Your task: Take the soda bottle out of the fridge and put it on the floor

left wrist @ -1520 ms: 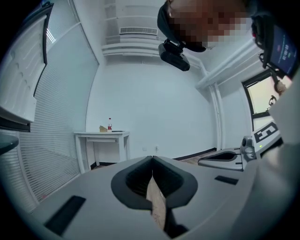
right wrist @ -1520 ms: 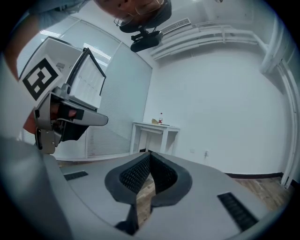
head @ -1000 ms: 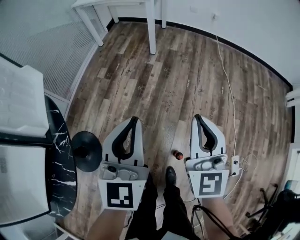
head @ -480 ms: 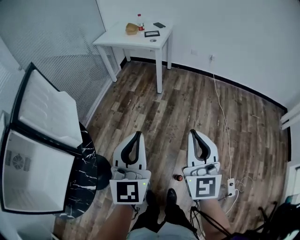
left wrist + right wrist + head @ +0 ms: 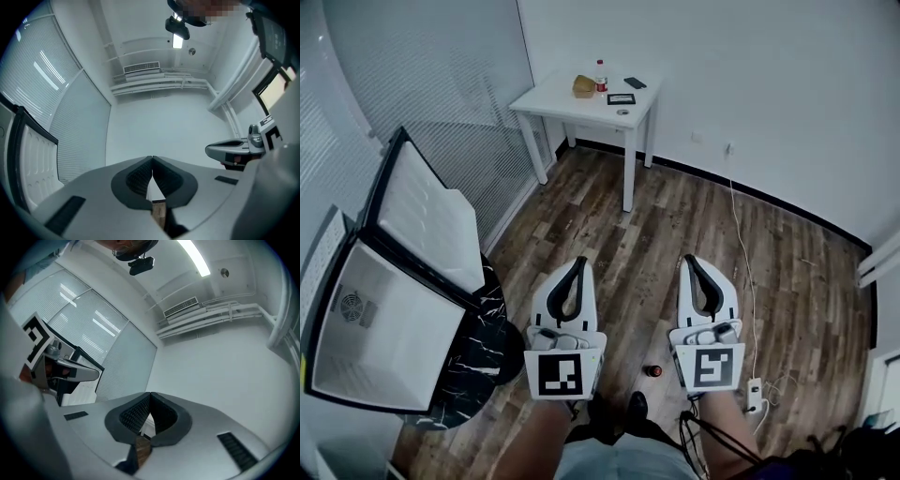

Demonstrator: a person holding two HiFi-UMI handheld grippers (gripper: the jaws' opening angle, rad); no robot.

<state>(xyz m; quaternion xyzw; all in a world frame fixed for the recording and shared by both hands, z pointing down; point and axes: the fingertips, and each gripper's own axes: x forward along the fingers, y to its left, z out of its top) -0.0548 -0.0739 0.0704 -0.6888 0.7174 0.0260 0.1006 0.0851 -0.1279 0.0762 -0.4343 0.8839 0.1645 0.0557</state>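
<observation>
The soda bottle (image 5: 654, 371) stands on the wooden floor, seen from above as a small dark-red round, between my two grippers and just ahead of the person's shoes. My left gripper (image 5: 578, 262) and right gripper (image 5: 691, 260) hang side by side well above it, both shut and empty. The left gripper view shows its jaws (image 5: 152, 158) pressed together against a bare wall, and the right gripper's jaws (image 5: 150, 393) meet the same way. The small fridge (image 5: 356, 281) at the left stands open, its white inside bare, its door (image 5: 427, 220) swung out.
A white table (image 5: 572, 103) at the far wall carries another bottle (image 5: 601, 75), a brown bag and small flat items. The fridge sits on a black marbled stand (image 5: 478, 352). A power strip (image 5: 755, 395) and its cable lie at the right.
Both grippers have risen away from the floor, staying shut. The head view has lifted, bringing the white table, the wall and the whole open fridge into sight. The bottle has stayed put.
</observation>
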